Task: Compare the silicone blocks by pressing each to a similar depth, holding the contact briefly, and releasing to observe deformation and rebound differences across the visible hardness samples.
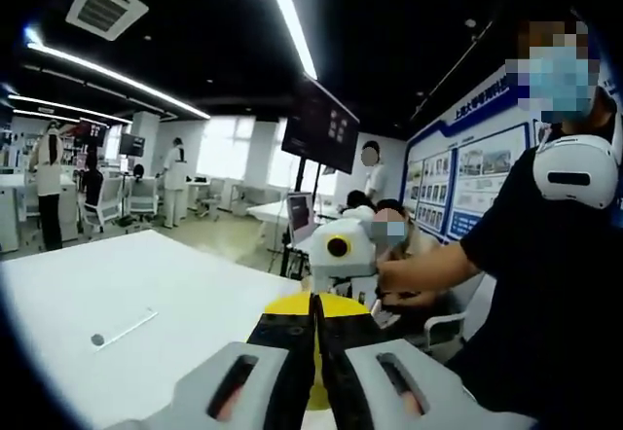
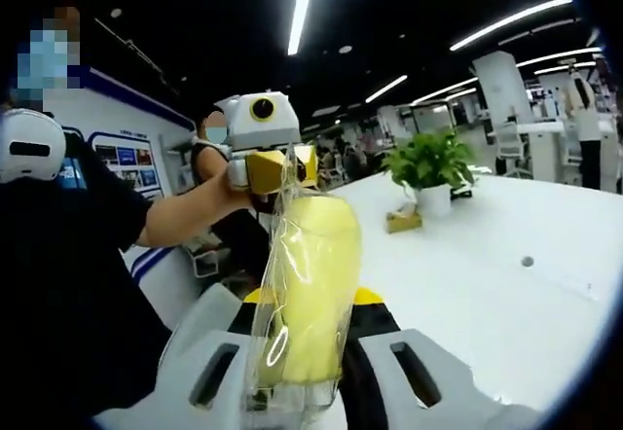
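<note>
Because the right gripper [image 2: 302,352] has its two jaws clamped on the lower part of a yellow silicone block [image 2: 310,284], the block stands up straight between them and rises in front of the camera. It is wrapped in a clear plastic bag [image 2: 282,255], and the bag's top goes up loosely toward the other gripper. I judge that the block is lifted off the table so that the jaws themselves can press it and the dent and rebound can be watched from near.

In the left gripper view, the left gripper [image 1: 316,338] has its black fingers [image 1: 287,352] together, with almost no gap, and nothing is between them. Just beyond the tips a yellow part [image 1: 336,304] shows, but I cannot tell what it is.

Farther out, a person's hand [image 2: 238,182] holds the left gripper by its body. Under both grippers is the white table [image 2: 487,274], where a green plant [image 2: 428,162] stands well apart.
</note>
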A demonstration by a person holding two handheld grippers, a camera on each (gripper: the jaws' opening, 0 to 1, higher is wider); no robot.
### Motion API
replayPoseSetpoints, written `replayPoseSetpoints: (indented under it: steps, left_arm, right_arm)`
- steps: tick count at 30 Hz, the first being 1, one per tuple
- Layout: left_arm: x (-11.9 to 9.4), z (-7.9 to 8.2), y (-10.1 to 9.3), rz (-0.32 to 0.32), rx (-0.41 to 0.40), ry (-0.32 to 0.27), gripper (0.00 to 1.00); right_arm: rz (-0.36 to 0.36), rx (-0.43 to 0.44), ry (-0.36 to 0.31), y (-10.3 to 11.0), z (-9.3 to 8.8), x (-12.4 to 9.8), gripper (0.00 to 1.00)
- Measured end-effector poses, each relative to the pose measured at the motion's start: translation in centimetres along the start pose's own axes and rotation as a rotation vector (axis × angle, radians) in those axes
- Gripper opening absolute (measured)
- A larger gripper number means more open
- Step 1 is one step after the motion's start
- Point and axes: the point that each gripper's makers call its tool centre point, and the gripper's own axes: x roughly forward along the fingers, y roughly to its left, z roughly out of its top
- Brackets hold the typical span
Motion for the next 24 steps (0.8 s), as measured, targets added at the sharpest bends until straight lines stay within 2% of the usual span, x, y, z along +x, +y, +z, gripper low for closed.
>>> replayPoseSetpoints:
  steps: [2, 3, 4, 5, 7, 8, 11, 13, 16, 21, 24]
  left_arm:
    - [0.0, 0.2, -0.7, -0.029, -0.131, -0.008, 0.00]
    - [0.1, 0.4, -0.3, -0.023, -0.107, -0.013, 0.00]
    - [0.1, 0.4, -0.5, -0.027, -0.104, -0.012, 0.00]
    - [0.2, 0.5, -0.9, -0.042, -0.107, -0.011, 0.00]
    - [0.3, 0.6, -0.9, -0.040, -0.095, -0.017, 0.00]
    - [0.4, 0.5, -0.9, -0.040, -0.089, -0.013, 0.00]
    - [0.6, 0.2, -1.0, -0.047, -0.099, -0.003, 0.00]
    - [0.7, -0.1, -1.1, -0.052, -0.156, 0.005, 0.00]
    - [0.7, -0.3, -1.0, -0.051, -0.152, 0.004, 0.00]
    - [0.3, -0.1, -1.1, -0.048, -0.158, -0.020, 0.00]
    - [0.1, 0.1, -1.2, -0.061, -0.191, -0.033, 0.00]
  right_arm:
    - [0.021, 0.006, -0.016, 0.2, 0.1, -0.1, 0.11]
    - [0.023, 0.011, -0.023, 0.2, 0.3, -0.3, 0.12]
    - [0.076, 0.060, -0.016, 1.2, 0.2, -0.4, 0.13]
    - [0.090, 0.076, -0.018, 1.2, 0.2, -0.5, 0.14]
    - [0.036, -0.002, -0.048, 0.1, 0.6, -0.5, 0.17]
    - [0.025, -0.013, -0.034, 0.0, 0.3, -0.5, 0.18]
    - [0.015, -0.008, -0.018, -0.2, -0.1, -0.4, 0.23]
    - [0.007, -0.003, -0.010, -0.3, -0.4, -0.3, 0.27]
    - [-0.006, -0.010, 0.000, -0.3, -0.9, -0.1, 0.33]
    - [-0.013, -0.008, -0.019, -0.5, -0.7, 0.0, 0.39]
    - [-0.022, -0.024, -0.026, -0.6, -0.7, 0.1, 0.44]
